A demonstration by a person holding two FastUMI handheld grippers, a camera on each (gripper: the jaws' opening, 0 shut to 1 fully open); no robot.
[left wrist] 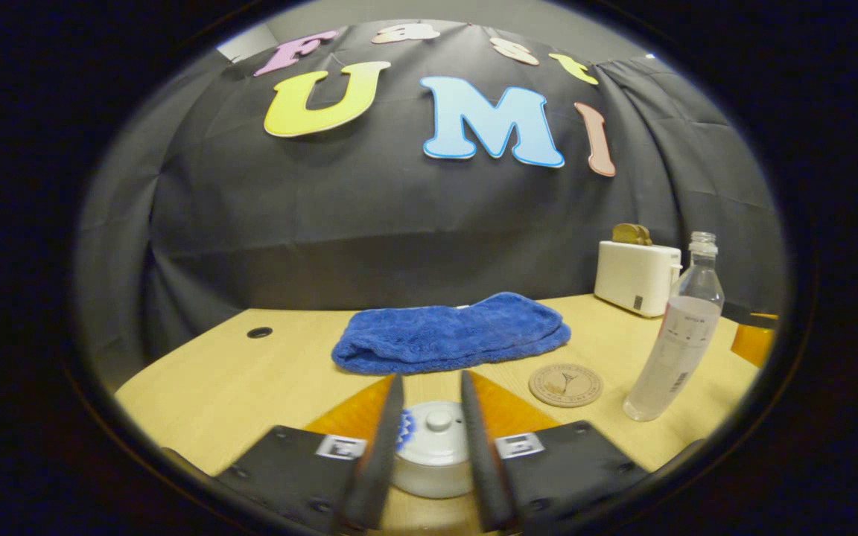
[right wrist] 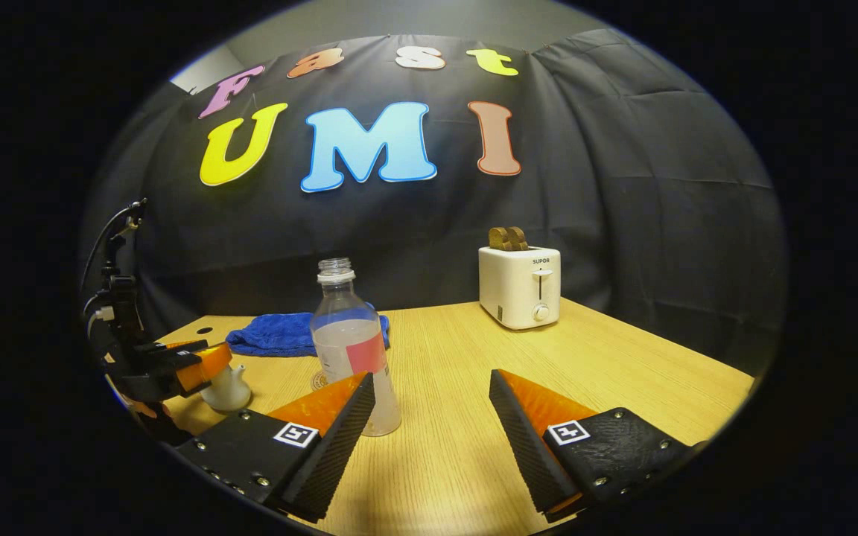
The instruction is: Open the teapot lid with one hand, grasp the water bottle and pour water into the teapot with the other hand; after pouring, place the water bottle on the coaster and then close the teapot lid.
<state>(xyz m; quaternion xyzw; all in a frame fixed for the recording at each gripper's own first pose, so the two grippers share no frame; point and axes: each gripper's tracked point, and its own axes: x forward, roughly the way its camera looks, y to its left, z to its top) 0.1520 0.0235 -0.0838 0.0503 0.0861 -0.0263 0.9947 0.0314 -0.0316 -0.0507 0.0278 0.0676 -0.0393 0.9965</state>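
In the left gripper view, the left gripper (left wrist: 433,417) is hanging just over the small round white teapot (left wrist: 433,454) on the pale wooden table (left wrist: 235,372). Its 2 fingers are sitting close together, 1 on each side of the little knob on the white teapot lid (left wrist: 438,426). There is a thin gap by the knob, so I cannot tell if the fingers are pinching it. The lid is lying on the pot.

A bit to the right, a round brown cork coaster (left wrist: 565,385) is lying flat on the table. Just beside it — farther right — the clear plastic water bottle (left wrist: 675,335) is standing up with no cap, and it has some water in it. A fluffy blue folded towel (left wrist: 451,333) is lying behind the teapot. A white toaster with 2 brown slices sticking out (left wrist: 636,274) is sitting near the black cloth wall.

In the right gripper view, the right gripper (right wrist: 433,402) is spread wide and holding nothing. The bottle (right wrist: 351,342) is standing just behind its left finger (right wrist: 339,432), not between the 2 fingers. Far to the left, the other gripper (right wrist: 183,368) is sitting over the teapot (right wrist: 226,388).
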